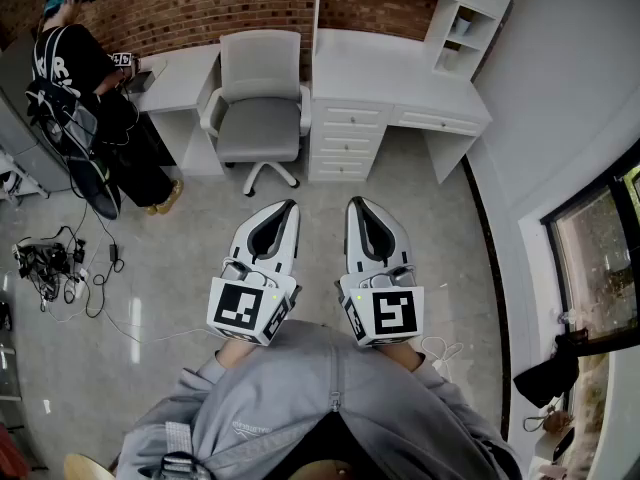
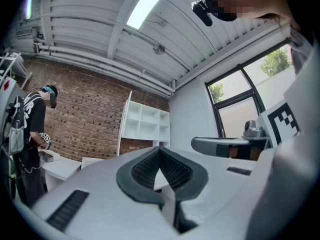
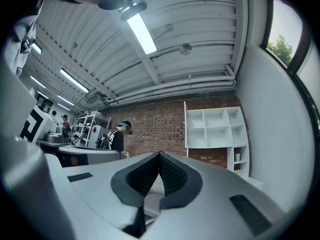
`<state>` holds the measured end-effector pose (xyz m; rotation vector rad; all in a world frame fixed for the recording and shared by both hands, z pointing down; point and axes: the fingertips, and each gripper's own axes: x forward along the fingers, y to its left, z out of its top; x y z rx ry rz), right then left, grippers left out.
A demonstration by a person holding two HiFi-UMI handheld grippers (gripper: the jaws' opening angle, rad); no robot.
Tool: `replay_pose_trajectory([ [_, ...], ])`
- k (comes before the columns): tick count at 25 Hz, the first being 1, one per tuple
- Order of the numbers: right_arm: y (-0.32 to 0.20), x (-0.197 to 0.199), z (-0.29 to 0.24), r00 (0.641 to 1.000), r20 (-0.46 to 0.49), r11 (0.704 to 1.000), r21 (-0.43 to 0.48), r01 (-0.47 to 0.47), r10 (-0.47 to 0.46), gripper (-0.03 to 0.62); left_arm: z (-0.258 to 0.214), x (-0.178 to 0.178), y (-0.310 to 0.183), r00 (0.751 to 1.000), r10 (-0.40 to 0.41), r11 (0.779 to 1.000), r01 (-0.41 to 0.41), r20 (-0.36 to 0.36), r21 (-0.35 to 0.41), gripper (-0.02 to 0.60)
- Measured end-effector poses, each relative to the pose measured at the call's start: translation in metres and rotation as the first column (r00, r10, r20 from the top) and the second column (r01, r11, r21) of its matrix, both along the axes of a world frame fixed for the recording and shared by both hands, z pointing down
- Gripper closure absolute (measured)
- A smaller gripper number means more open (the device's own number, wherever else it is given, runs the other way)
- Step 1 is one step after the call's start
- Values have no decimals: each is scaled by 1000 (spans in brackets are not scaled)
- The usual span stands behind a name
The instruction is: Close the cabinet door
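My left gripper [image 1: 287, 209] and right gripper [image 1: 358, 206] are side by side over the grey floor, just in front of my body. Both point at the white desk [image 1: 400, 88] and stand well short of it. Each is shut with nothing between its jaws. In the left gripper view, the left gripper [image 2: 160, 149] has its tips touching. The right gripper [image 3: 160, 155] looks the same in the right gripper view. The desk has a drawer stack [image 1: 345, 140], and a white open shelf unit [image 1: 470, 13] stands on it. No open cabinet door is visible in any view.
A grey office chair [image 1: 258, 93] stands at the desk, straight ahead of the left gripper. A person in black [image 1: 85, 88] stands at the far left. Cables [image 1: 50, 263] lie on the floor on the left. A white wall and a window [image 1: 600, 258] close off the right side.
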<state>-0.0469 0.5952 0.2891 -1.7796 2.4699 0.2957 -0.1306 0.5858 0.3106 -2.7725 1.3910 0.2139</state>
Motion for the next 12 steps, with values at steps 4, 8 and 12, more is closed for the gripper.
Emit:
replay_pose_trajectory([
  [4,-5,7,4,1000,1,1000,-18,-14,14,569,0,6,-3,1000,-11,1000,11,19,5,575],
  [8,-7,15,3,1000,-7,999,-14,-30,30,569,1,10,-6,999,-21,1000,21,37,-3,575],
  [12,-8,18,5,1000,-16,1000,-16,-20,20,569,2,14,-7,999,-33,999,33,42,-7,575],
])
